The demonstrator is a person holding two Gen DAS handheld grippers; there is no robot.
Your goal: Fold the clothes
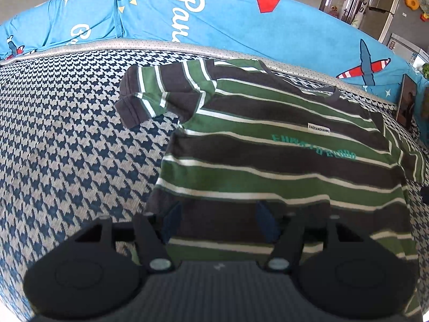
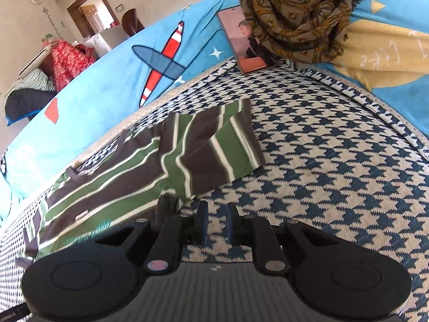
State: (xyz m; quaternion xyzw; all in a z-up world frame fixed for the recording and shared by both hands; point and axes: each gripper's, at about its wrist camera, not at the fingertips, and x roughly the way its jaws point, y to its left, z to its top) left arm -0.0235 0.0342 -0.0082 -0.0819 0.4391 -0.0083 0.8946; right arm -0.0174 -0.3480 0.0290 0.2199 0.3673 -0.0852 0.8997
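A T-shirt (image 1: pixel 268 147) striped in green, dark grey and white lies flat, front up, on the houndstooth cover (image 1: pixel 67 147). Its left sleeve (image 1: pixel 150 94) is spread out to the side. My left gripper (image 1: pixel 218 222) hovers open over the shirt's lower part near the hem, with nothing pinched between its blue pads. In the right wrist view the shirt (image 2: pixel 107 187) lies to the left and its other sleeve (image 2: pixel 214 145) sticks out ahead. My right gripper (image 2: pixel 217 222) is beside that sleeve, over bare cover (image 2: pixel 335 161). It is all but shut, with a narrow slit and nothing in it.
A blue blanket with plane prints (image 1: pixel 214 18) (image 2: pixel 107 80) runs along the far edge. A phone (image 2: pixel 241 40) leans there under a brown-yellow scarf (image 2: pixel 295 13), and it also shows at the right edge as a dark slab (image 1: pixel 406 102). A yellow-and-blue cushion (image 2: pixel 388 53) borders the right.
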